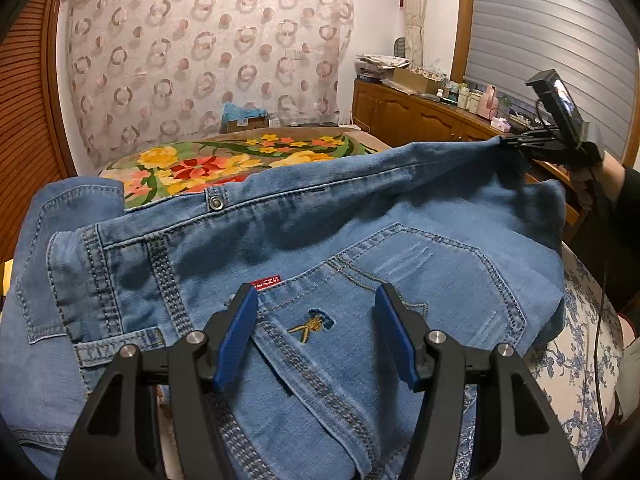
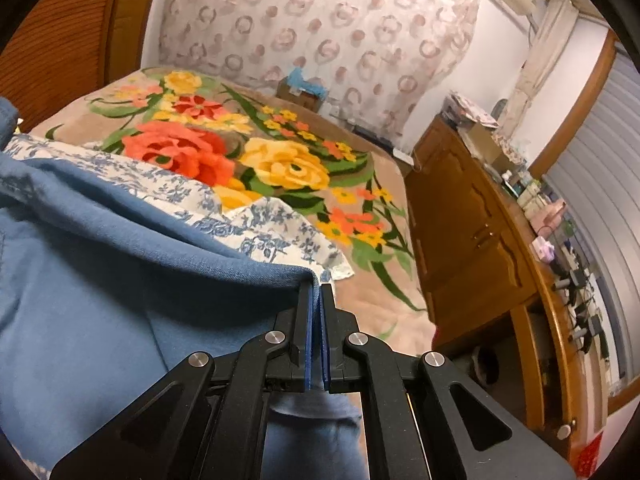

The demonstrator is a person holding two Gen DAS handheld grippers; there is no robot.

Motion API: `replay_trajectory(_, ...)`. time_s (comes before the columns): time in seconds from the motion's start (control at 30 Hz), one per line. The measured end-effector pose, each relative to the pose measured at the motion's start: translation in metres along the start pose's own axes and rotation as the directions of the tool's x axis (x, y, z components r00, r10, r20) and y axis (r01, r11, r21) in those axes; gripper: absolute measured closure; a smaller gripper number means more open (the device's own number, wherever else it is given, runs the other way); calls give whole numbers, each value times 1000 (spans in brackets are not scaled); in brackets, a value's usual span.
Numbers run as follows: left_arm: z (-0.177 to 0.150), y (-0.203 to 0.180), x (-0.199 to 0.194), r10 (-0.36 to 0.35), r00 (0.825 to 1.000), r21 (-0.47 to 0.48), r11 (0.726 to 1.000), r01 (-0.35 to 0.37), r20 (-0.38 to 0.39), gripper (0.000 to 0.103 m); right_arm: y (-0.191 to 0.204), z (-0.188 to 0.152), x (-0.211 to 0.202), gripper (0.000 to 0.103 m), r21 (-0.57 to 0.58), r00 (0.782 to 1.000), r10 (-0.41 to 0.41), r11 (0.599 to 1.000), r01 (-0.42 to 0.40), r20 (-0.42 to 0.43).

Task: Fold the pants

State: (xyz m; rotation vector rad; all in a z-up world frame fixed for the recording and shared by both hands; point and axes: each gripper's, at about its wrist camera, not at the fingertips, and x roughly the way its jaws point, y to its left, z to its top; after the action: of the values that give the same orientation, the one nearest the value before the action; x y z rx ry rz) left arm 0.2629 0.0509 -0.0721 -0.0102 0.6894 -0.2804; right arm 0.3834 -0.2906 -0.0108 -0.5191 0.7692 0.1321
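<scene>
My left gripper [image 1: 316, 300] hung with jaws apart above the jeans [image 1: 360, 232], lower centre. My right gripper [image 2: 316, 292] was clamped on their denim edge.

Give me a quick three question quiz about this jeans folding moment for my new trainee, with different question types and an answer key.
1. True or false: the right tool is shut on an edge of the jeans.
2. Multiple choice: the left tool is A) shut on the waistband, B) open above the back pocket, C) out of sight.
3. Fill in: the metal button sits on the jeans' ____.

Key
1. True
2. B
3. Waistband
</scene>
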Motion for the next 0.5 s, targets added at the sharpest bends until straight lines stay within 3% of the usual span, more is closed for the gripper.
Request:
replay_trajectory(0.23,-2,6,1,3,1000,-9,1000,-3,-4,43,-5,12,13,102,34,1000,-2,999,1,19)
replay_trajectory(0.37,-4,5,0,4,1000,-9,1000,-4,-5,43,-13,13,14,76,75,999,-36,997,34,16)
replay_trajectory(0.5,-4,4,0,4,1000,-10,1000,-4,-7,43,-29,3,9,68,134,999,-31,991,29,10)
